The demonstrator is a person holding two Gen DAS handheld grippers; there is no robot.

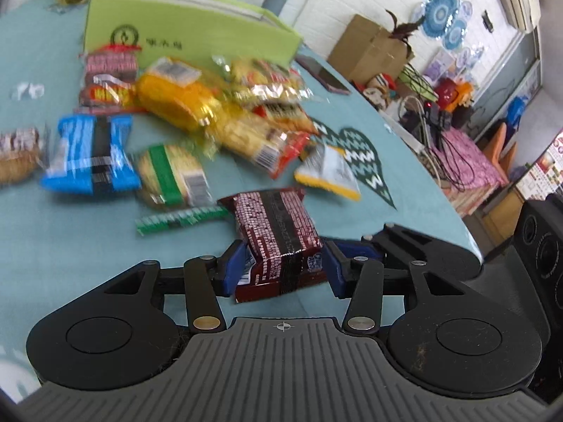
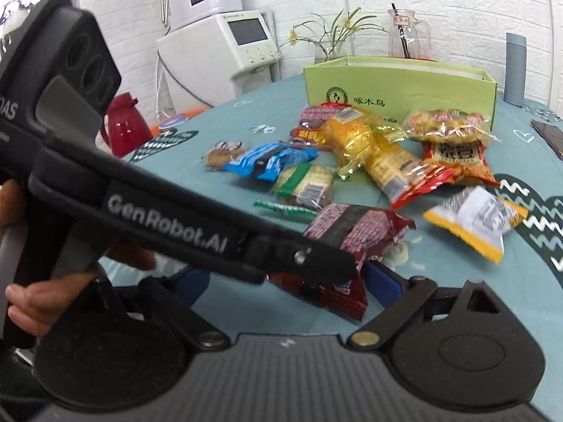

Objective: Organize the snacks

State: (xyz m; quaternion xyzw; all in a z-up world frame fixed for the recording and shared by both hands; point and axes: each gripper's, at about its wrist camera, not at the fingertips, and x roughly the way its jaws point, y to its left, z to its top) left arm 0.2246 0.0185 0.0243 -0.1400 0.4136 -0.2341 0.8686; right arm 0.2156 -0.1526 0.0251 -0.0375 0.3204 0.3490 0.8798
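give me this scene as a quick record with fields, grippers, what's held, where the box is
left gripper: shut on dark red patterned snack packet
right gripper: open, blue fingers either side of that packet
container: light green cardboard box, open top, at far side of the pile
loose snacks: blue wrapped packet, yellow-edged white sachet, clear yellow bag
surface: teal tablecloth

Maroon packet (image 1: 278,242) — lime-green box (image 1: 183,31)

Left claw (image 1: 283,267) clamped on dark red snack pkt (image 1: 276,239), lifted over teal tablecloth (image 1: 70,246); green box (image 1: 183,31) behind.
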